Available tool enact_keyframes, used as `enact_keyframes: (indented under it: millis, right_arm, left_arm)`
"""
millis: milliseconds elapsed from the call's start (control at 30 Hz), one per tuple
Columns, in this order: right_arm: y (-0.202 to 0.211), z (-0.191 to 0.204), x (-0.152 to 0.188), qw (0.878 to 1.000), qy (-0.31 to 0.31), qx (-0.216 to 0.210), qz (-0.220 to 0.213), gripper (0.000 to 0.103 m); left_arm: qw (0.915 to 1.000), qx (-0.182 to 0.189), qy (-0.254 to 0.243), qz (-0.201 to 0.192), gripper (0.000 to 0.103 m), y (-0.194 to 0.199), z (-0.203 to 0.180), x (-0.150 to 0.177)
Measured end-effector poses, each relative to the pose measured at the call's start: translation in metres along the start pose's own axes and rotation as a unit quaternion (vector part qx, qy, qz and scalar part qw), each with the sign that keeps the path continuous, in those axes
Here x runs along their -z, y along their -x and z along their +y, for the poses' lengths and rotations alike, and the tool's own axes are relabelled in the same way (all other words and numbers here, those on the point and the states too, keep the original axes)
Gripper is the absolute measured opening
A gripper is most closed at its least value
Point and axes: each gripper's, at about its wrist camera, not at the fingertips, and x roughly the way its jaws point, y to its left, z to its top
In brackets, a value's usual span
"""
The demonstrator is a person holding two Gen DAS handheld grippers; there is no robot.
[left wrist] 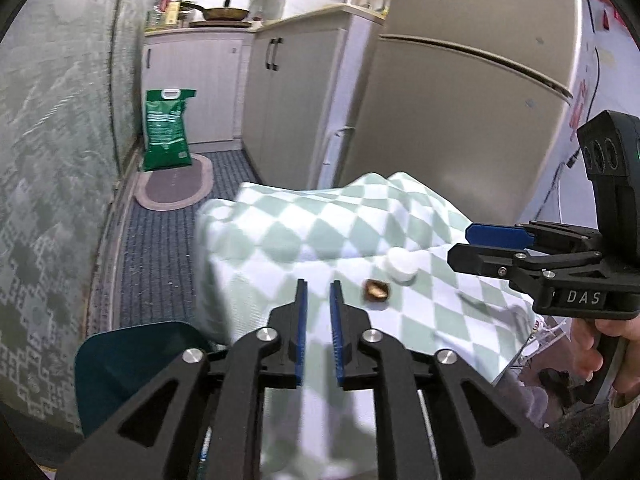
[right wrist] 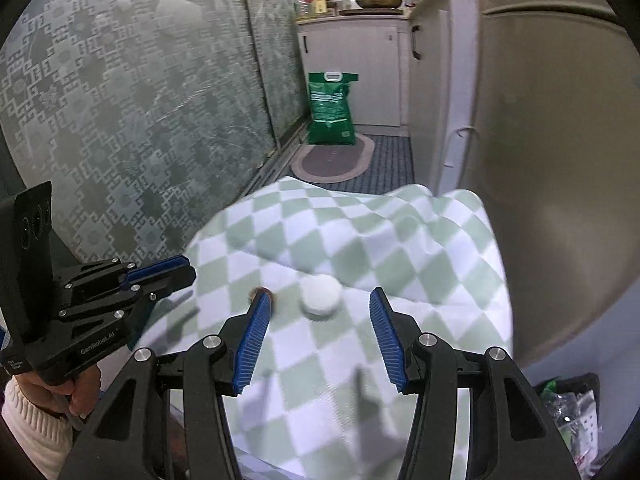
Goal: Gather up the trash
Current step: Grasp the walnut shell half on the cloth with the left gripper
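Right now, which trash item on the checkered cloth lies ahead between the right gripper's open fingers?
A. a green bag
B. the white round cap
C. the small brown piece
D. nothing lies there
B: in the right wrist view the white round cap sits on the checkered cloth ahead of the open right gripper, while the small brown piece is off by its left finger.

**What the views hide or cut off**

The brown scrap (right wrist: pixel 264 293) sits half hidden behind the right gripper's (right wrist: pixel 316 314) left finger pad (right wrist: pixel 253 340). The checked cloth (right wrist: pixel 360 240) is blurred along its far edge. The clear bag (right wrist: pixel 568 412) of rubbish runs off the frame. In the left wrist view, the dark green bin (left wrist: pixel 132 364) is partly covered by the left gripper (left wrist: pixel 318 292).
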Motion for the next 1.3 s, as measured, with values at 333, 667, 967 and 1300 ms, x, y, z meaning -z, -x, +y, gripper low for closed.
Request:
enact_keyframes:
  millis: [333, 667, 967, 1300]
  right_arm:
    - [0.012, -0.029, 0.012, 1.0, -0.013, 0.006, 0.001, 0.052]
    - [0.019, -0.039, 0.016, 1.0, -0.016, 0.008, 0.0, 0.052]
    - [0.019, -0.042, 0.02, 1.0, -0.016, 0.008, 0.004, 0.052]
    - [0.02, -0.041, 0.022, 1.0, -0.014, 0.006, 0.005, 0.052]
  left_arm:
    - [0.9996, 0.011, -0.019, 0.018, 0.026, -0.025, -0.033, -0.003]
    - [0.9994, -0.003, -0.023, 0.027, 0.045, -0.04, -0.044, -0.003]
    - [0.9987, -0.02, -0.024, 0.039, 0.046, -0.049, -0.047, -0.004]
    - [0.998, -0.032, -0.032, 0.044, 0.022, -0.056, -0.051, -0.003]
